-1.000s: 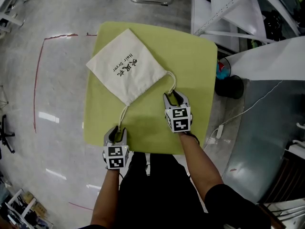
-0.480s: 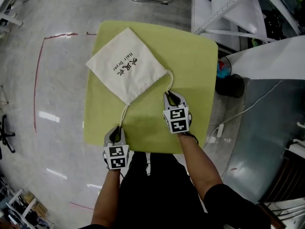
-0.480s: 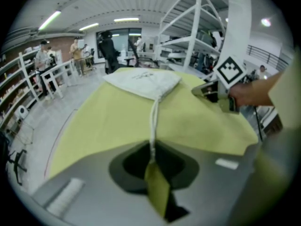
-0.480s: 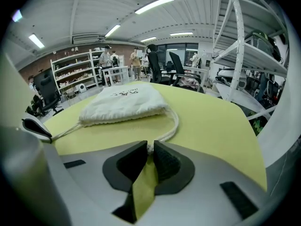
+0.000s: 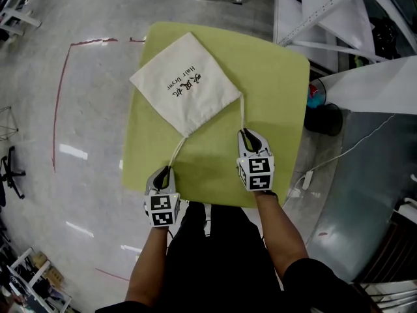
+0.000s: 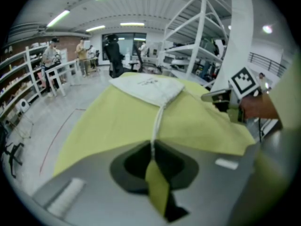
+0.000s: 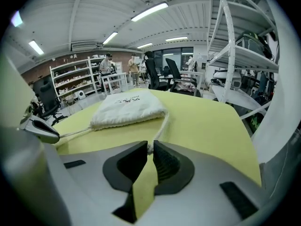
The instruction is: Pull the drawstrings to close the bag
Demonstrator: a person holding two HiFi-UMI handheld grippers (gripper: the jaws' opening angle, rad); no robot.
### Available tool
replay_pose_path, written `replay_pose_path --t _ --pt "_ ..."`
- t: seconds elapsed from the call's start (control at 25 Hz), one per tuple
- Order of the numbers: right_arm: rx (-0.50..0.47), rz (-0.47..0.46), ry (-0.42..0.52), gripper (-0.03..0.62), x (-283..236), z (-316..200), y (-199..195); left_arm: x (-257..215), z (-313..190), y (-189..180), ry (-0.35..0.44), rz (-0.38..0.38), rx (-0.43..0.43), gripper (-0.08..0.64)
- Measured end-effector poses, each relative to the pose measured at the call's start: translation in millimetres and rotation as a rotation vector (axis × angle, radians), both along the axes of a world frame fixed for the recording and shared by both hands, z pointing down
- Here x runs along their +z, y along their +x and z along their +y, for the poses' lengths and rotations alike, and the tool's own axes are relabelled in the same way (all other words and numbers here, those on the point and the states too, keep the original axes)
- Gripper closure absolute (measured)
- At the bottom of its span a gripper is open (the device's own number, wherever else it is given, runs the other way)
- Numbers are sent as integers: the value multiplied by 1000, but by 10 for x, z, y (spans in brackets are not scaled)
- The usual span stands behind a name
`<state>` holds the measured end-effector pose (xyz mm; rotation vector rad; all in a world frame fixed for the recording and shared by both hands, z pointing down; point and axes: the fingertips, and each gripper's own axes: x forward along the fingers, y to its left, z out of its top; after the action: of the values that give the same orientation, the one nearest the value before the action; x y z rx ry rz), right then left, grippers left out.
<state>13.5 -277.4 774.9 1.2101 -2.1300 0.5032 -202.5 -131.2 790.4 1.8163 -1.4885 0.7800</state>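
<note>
Below and left of the bag, the left gripper (image 5: 167, 170) has just been closing its jaws and now pinches the left drawstring (image 5: 177, 152), which runs out of the bag's nearest corner. The cream bag (image 5: 186, 83) itself lies flat on the green table (image 5: 273, 90). Below and right of the bag, the right gripper (image 5: 247, 133) has likewise just been closing and clamps the right drawstring (image 5: 242, 113), which leaves the bag's right corner.

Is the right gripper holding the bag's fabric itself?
No: the right gripper, whose jaws have just been closing, pinches only the drawstring, while the bag lies farther up the table.
</note>
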Motion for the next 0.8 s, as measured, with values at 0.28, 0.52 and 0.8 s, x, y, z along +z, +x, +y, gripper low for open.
replay_pose_path --t 0.28,0.52,0.8 --pt "46 16 86 552 -257 26 169 -103 -10 -75 36 -54 24 526" --pt "90 42 179 552 -627 10 346 -301 -60 -389 98 -127 -32 528" --pt "151 69 302 552 -1184 106 485 -708 -104 -919 199 -176 -118 528"
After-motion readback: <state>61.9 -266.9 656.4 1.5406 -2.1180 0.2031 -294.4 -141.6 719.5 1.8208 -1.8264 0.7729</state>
